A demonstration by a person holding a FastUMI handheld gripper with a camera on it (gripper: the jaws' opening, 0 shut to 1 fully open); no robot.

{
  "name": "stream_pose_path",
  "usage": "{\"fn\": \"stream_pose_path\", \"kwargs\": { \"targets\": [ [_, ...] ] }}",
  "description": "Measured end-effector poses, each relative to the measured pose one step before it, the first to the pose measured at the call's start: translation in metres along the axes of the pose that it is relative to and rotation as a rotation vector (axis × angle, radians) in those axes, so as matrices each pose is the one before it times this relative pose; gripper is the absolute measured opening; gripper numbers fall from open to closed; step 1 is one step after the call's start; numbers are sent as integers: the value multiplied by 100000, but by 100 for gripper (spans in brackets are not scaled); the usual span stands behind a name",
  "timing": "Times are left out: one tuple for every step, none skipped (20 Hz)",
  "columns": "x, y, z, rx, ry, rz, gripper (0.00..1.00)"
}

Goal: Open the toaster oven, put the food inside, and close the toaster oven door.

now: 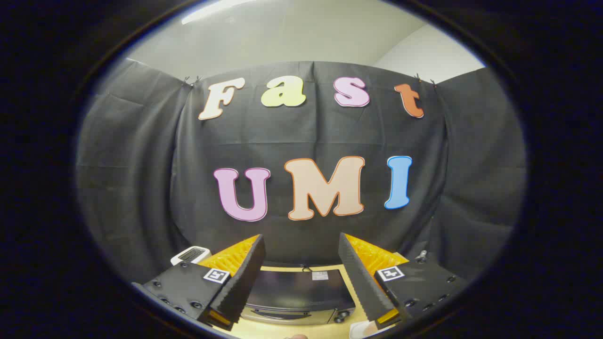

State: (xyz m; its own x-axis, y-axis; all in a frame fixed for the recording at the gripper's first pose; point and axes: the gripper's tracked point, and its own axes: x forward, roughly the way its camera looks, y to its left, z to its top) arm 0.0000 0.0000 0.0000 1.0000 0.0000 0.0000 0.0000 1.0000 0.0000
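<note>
Jaws spread wide, holding nothing, gripper (301, 278) high above the desk (351, 282). Toaster oven (299, 294) sitting below between the fingers, door seemingly closed. Best now: descend squarely toward the handle (282, 314), fingers level, before pulling down.

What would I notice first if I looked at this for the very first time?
First, the gripper: its two ridged fingers stand wide apart with nothing between them. Through that gap, lower down on the light wooden table, sits the dark toaster oven with its door closed. A small white appliance peeks out beyond one finger, against the black cloth wall.
</note>
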Motion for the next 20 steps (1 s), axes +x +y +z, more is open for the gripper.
{"fn": "stream_pose_path", "kwargs": {
  "targets": [
    [110,-103,-111,-37,112,-237,97],
    [92,-173,-58,-100,92,-267,97],
    [63,-118,-117,-96,256,-398,97],
    [86,-10,-45,-153,334,-8,97],
    [64,35,-93,-80,214,-16,97],
    [165,67,19,-368,155,54,97],
    [46,33,-64,-463,42,-56,97],
    [15,40,141,-582,-80,40,97],
    [-89,148,-46,-459,88,45,97],
    [84,148,14,-204,276,227,97],
    [84,157,-177,-144,397,271,97],
    [-15,197,90,39,92,522,97],
    [-66,285,18,267,-309,759,97],
    [66,227,71,415,-294,547,97],
    [105,282,-141,591,-447,675,97],
    [134,346,-170,688,-246,583,97],
    [287,241,-550,730,-134,305,97],
    [249,208,-513,731,209,355,98],
    [366,434,-852,992,312,497,98],
    [344,253,-1162,1231,1359,146,98]
  ]
}}
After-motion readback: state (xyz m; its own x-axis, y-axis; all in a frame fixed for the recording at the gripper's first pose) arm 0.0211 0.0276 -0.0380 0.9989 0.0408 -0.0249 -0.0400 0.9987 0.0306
